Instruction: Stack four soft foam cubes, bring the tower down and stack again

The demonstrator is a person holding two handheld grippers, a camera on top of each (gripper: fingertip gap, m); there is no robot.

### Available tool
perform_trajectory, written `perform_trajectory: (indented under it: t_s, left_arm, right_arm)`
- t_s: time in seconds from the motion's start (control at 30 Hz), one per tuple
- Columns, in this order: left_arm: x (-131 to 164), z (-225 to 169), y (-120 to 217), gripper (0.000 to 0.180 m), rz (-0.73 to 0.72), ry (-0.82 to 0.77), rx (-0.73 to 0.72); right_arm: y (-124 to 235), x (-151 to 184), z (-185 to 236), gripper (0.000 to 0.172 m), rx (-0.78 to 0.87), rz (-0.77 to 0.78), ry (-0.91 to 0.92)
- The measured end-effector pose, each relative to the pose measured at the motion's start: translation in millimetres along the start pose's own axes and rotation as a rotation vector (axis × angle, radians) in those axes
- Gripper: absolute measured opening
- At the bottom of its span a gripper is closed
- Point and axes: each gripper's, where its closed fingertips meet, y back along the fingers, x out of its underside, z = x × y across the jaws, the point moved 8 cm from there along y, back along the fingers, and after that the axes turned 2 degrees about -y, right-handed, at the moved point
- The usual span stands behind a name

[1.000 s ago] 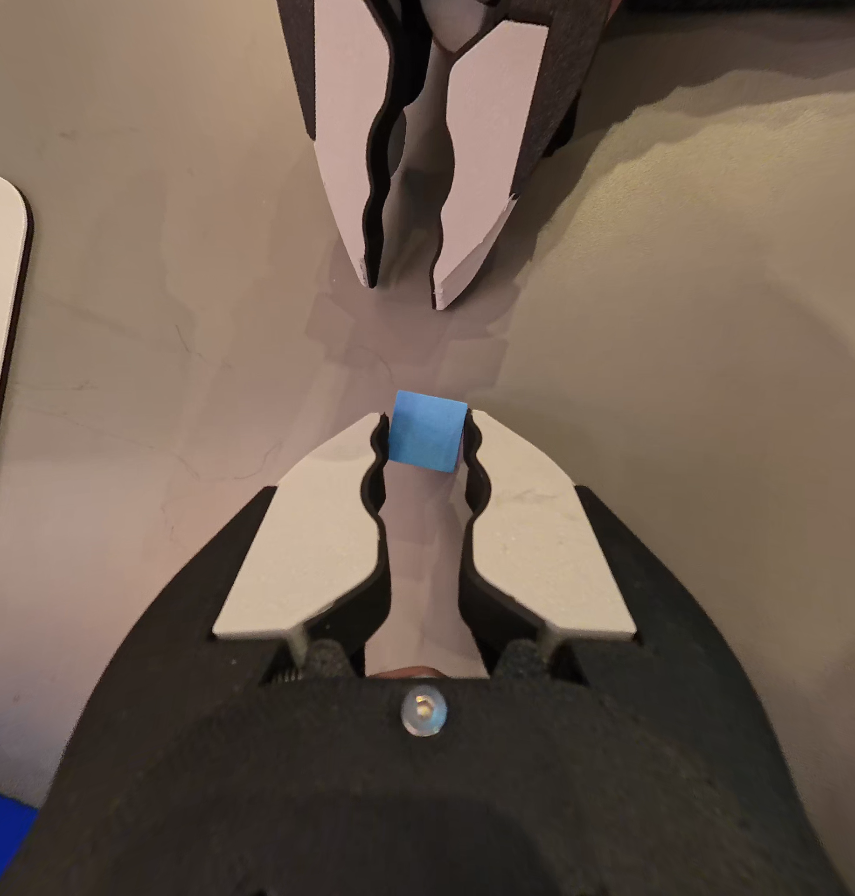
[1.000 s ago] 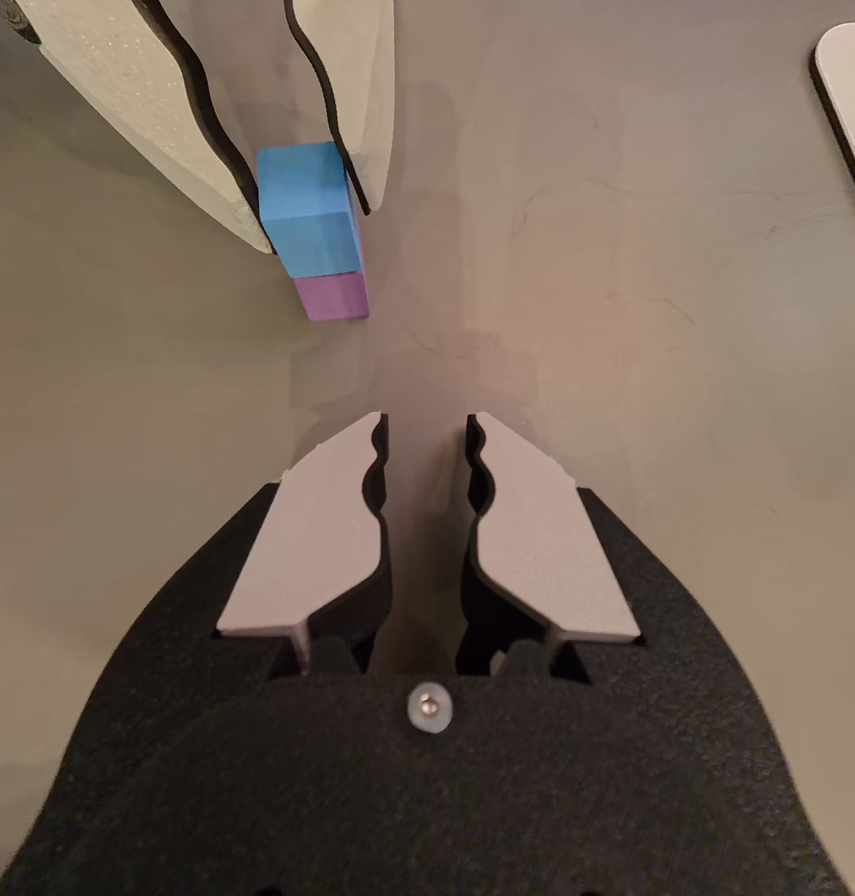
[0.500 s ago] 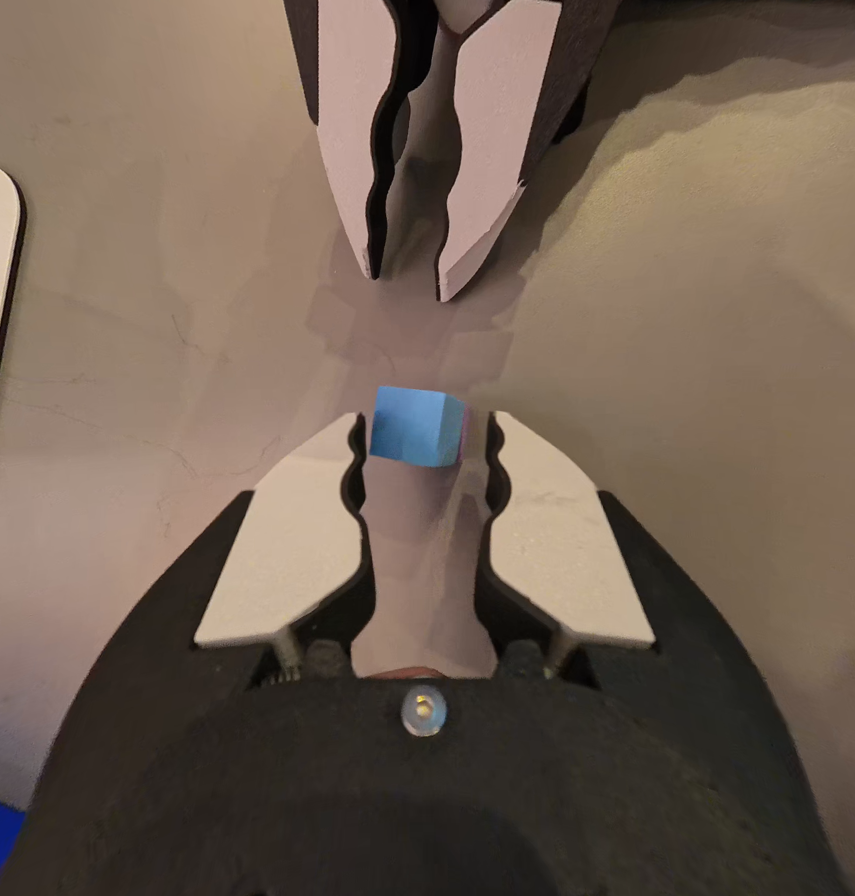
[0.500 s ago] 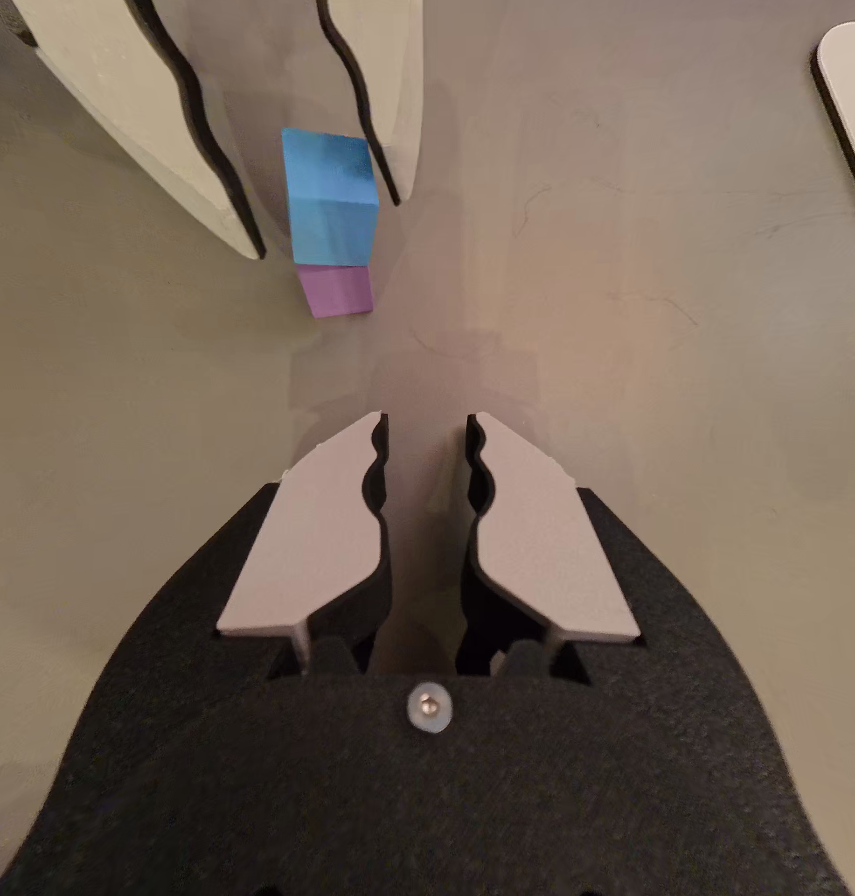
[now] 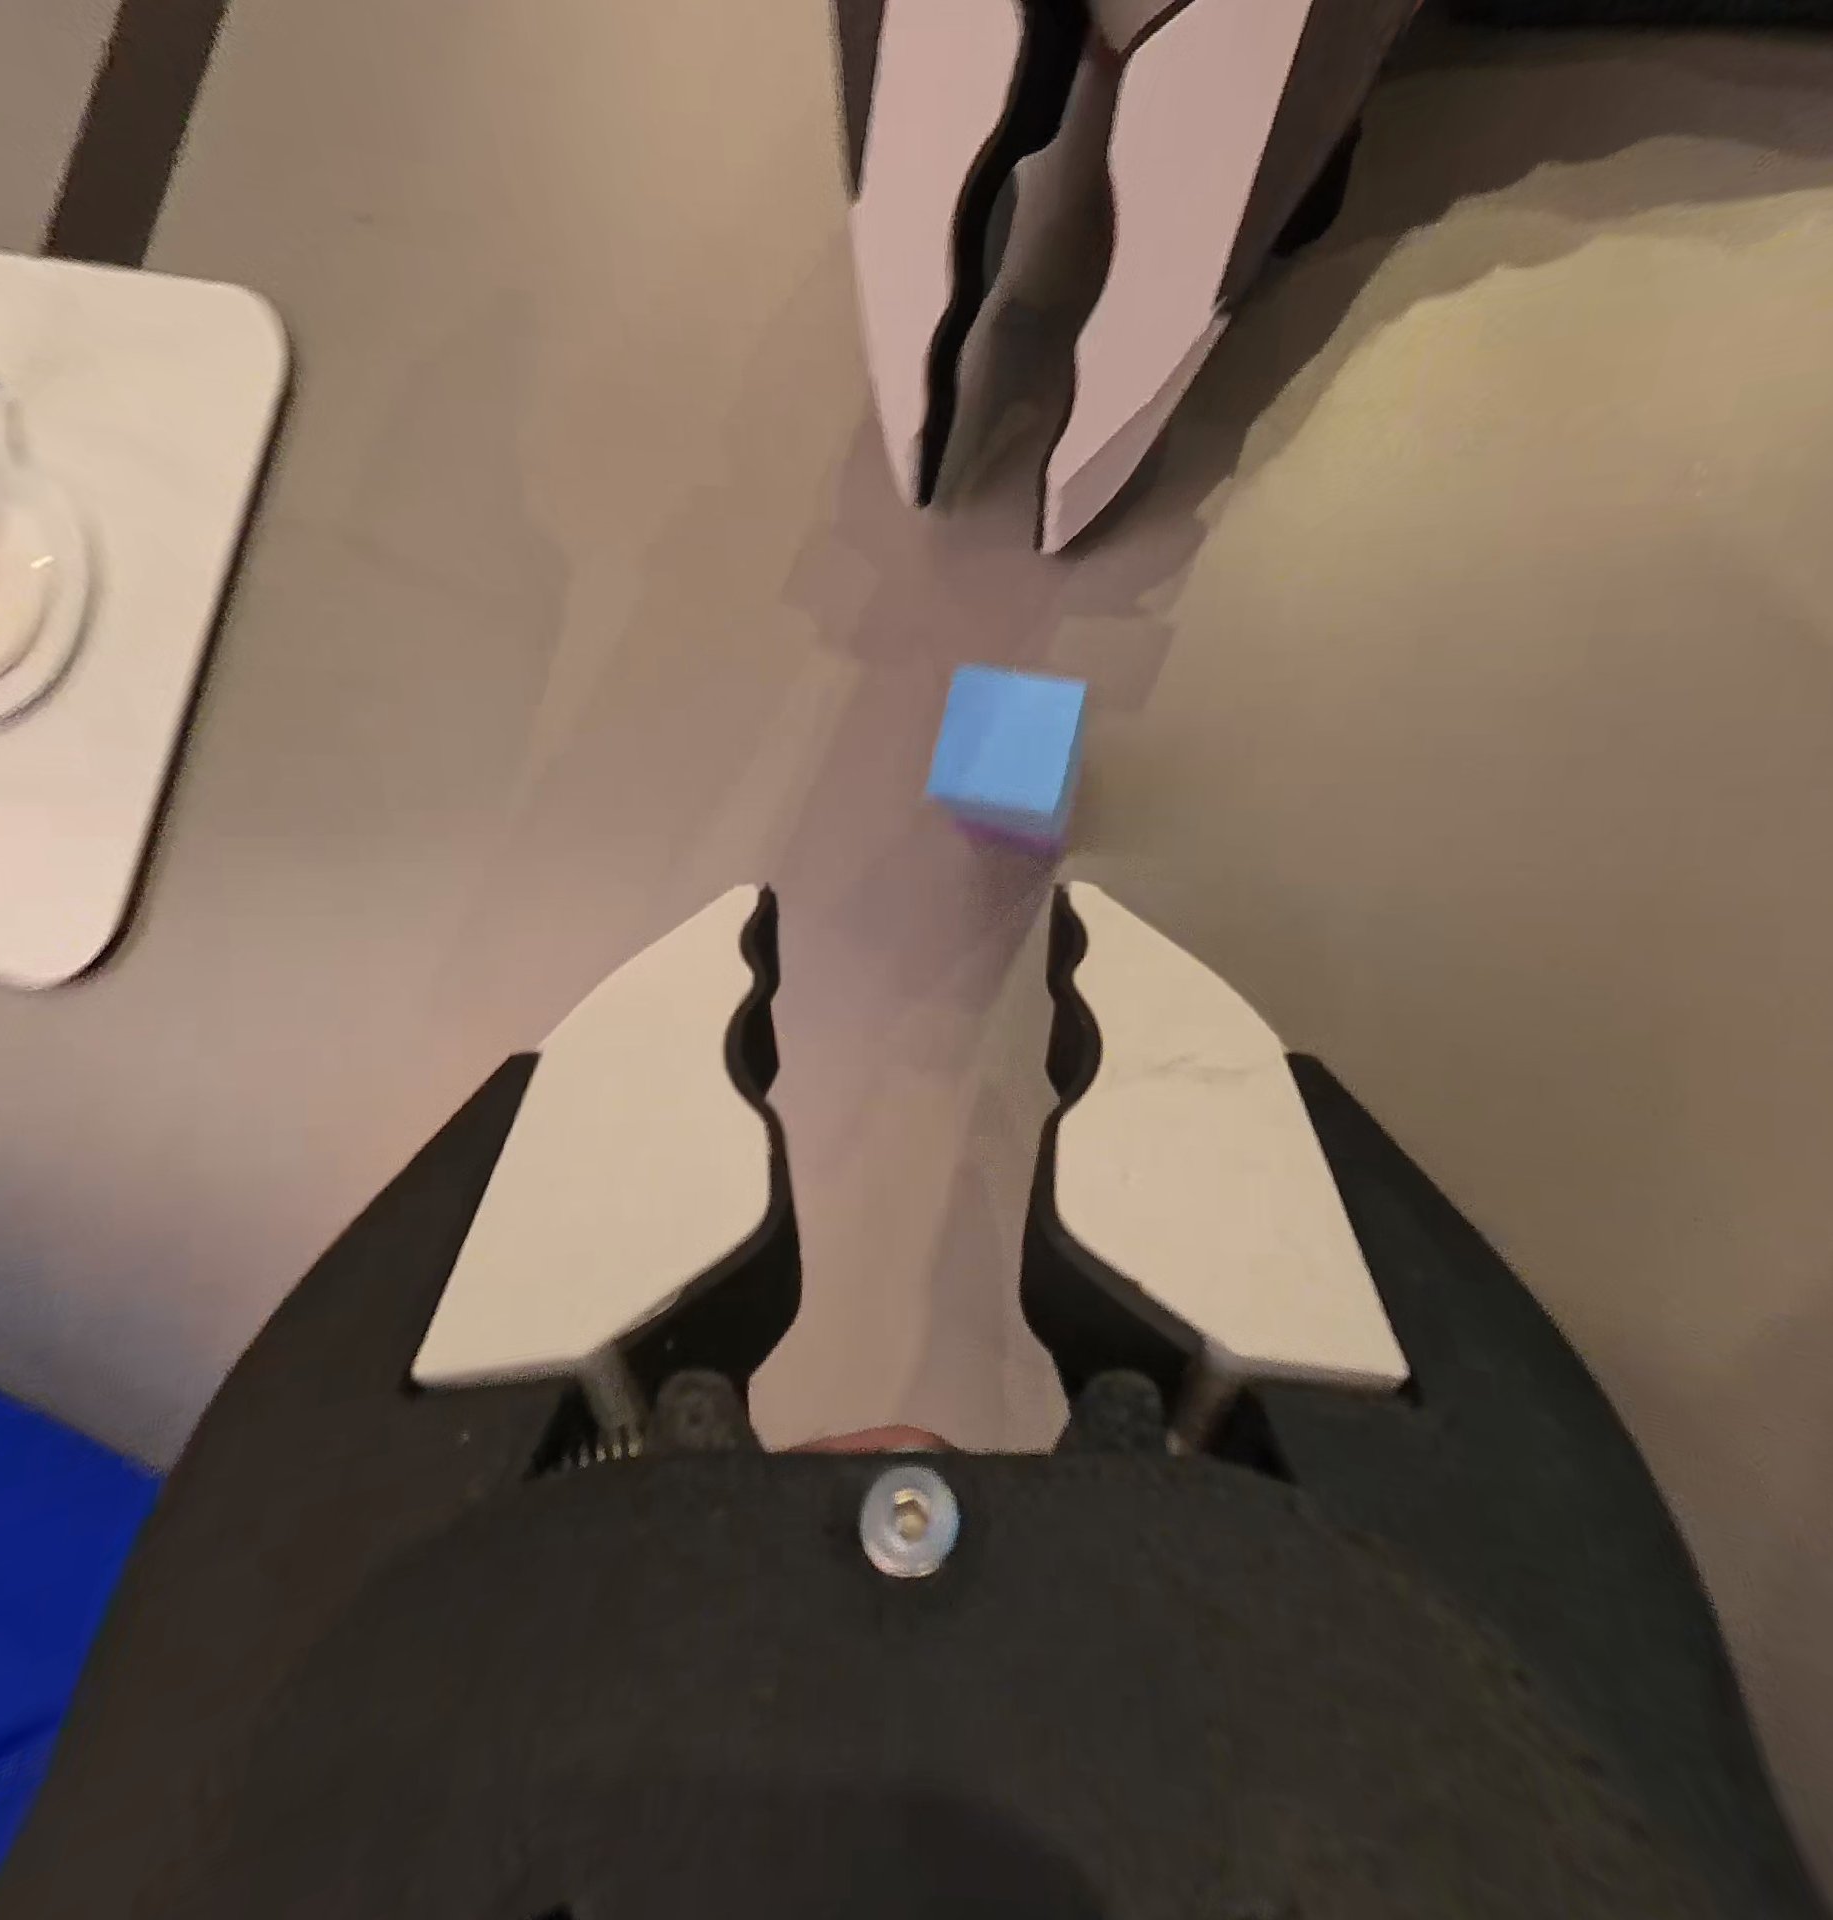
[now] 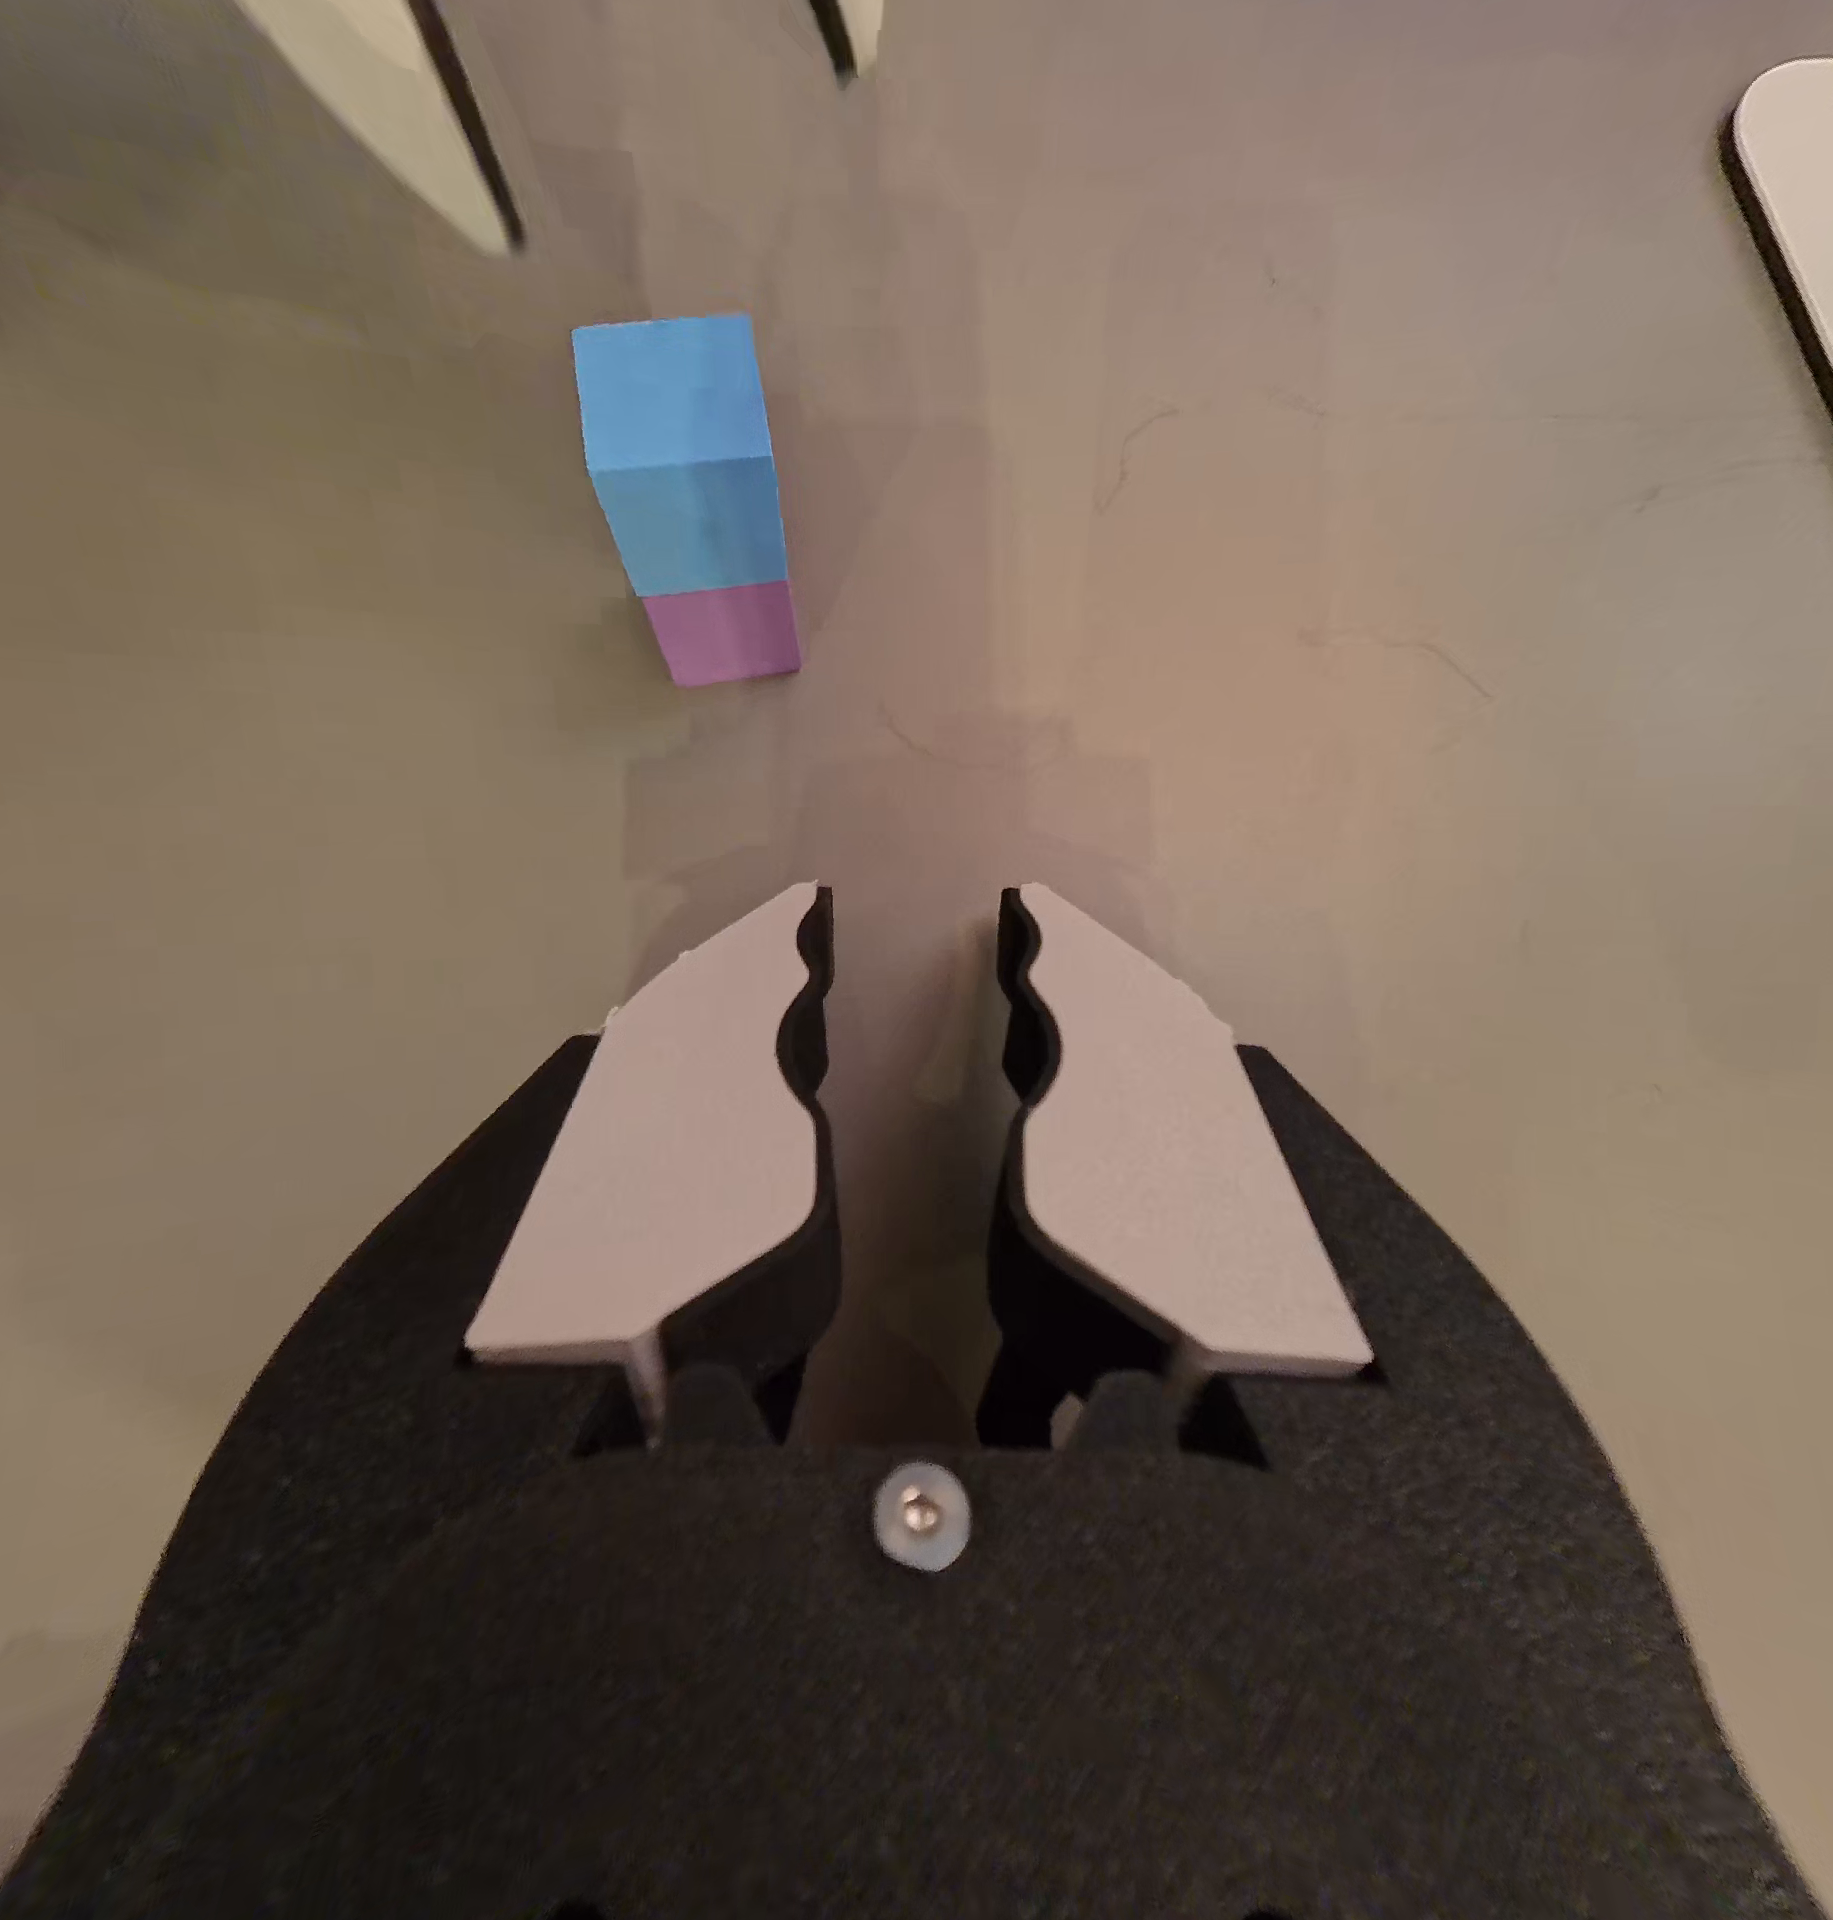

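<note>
The blue foam cube (image 6: pixel 673 416) sits on top of the purple foam cube (image 6: pixel 730 634), forming a two-cube stack on the grey table (image 6: pixel 1307 623). The left tool (image 5: pixel 917 904) is set wide with a bare grasp; the stack stands clear ahead of its fingertips, touching neither pad. The right tool (image 6: pixel 917 904) faces it from the opposite side, jaws narrowly parted with nothing between them, and the stack lies well to the left of its line. A white rounded-corner board (image 5: pixel 112 623) lies at the table edge.
</note>
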Motion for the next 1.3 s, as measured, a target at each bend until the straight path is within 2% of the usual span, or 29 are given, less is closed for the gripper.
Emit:
perform_trajectory:
  t_s: [0.1,0.2,0.27,0.37,0.57,0.77,0.83,0.93,1.0,1.1,1.2,1.3]
  left_arm:
    - [31.3,13.2,32.8,0.049,0.043,0.04,-0.093]
    - [77.3,32.1,73.4,0.049,0.107,0.125,-0.21]
    - [112.5,44.5,98.0,0.048,0.194,0.148,-0.303]
    - [159.0,57.1,120.2,0.048,0.306,0.176,-0.358]
    - [206.1,77.7,132.6,0.051,0.391,0.211,-0.336]
    - [238.2,87.2,119.9,0.043,0.41,0.281,-0.261]
    - [239.5,87.1,115.8,0.029,0.407,0.275,-0.247]
    - [233.8,86.5,115.0,0.027,0.377,0.286,-0.239]
    - [218.3,83.6,116.6,0.026,0.318,0.292,-0.23]
    - [174.9,73.1,114.9,0.026,0.24,0.225,-0.219]
    - [117.9,57.5,105.0,0.026,0.153,0.138,-0.181]
    - [61.7,38.3,88.0,0.026,0.081,0.079,-0.087]
  right_arm:
    - [-0.1,0.1,0.1,0.03,-0.002,0.0,0.0]
    - [-1.0,0.2,0.5,0.03,-0.002,0.006,0.004]
    - [-1.2,0.2,0.4,0.03,-0.003,0.007,0.003]
    - [-1.3,0.4,0.3,0.03,-0.004,0.007,0.0]
    - [-1.2,0.5,-0.3,0.03,-0.008,0.005,-0.007]
    - [-1.8,0.6,-0.3,0.029,-0.012,0.012,-0.007]
    - [-1.8,0.6,-0.4,0.029,-0.013,0.011,-0.008]
    - [-1.8,0.6,-0.7,0.029,-0.014,0.012,-0.01]
    - [-1.9,0.7,-0.9,0.029,-0.015,0.012,-0.013]
    - [-1.8,0.6,-1.3,0.029,-0.015,0.01,-0.017]
    - [-1.7,0.6,-1.2,0.028,-0.014,0.01,-0.015]
    - [-1.6,0.5,-0.8,0.028,-0.013,0.009,-0.011]
